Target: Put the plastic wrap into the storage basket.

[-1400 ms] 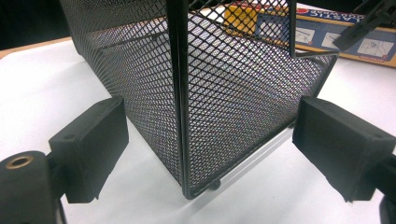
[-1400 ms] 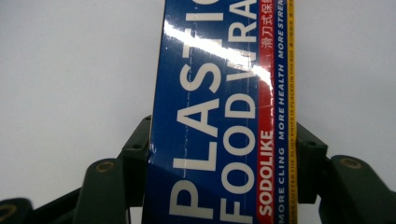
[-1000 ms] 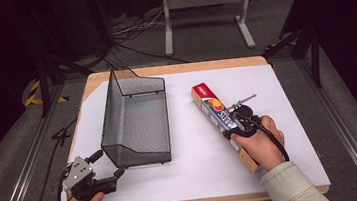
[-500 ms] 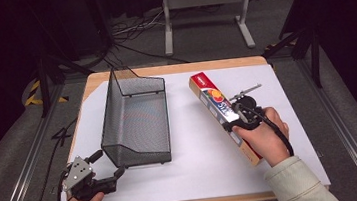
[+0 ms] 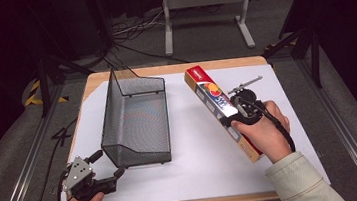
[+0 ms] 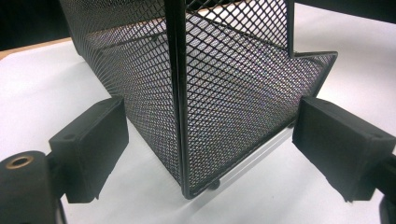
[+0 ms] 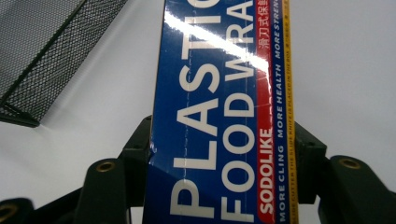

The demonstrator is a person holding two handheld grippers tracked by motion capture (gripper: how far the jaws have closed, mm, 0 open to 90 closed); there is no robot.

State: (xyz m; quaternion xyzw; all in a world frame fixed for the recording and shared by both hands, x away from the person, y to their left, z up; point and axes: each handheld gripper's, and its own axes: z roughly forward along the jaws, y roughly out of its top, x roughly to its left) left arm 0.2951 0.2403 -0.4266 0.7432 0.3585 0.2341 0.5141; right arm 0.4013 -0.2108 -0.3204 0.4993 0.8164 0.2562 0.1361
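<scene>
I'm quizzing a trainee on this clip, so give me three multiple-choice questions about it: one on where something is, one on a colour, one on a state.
1. Where is the mesh basket relative to the food wrap box?
A. to its left
B. to its right
C. on top of it

2. What colour is the box's main face with the big white lettering?
A. green
B. blue
C. black

3. How does the right gripper stand?
A. open above the basket
B. lying on the table
C. shut on the box

Answers: 1 A, the high view shows the basket left of the box. 2 B, the right gripper view shows blue. 3 C, its jaws press both long sides of the box.
</scene>
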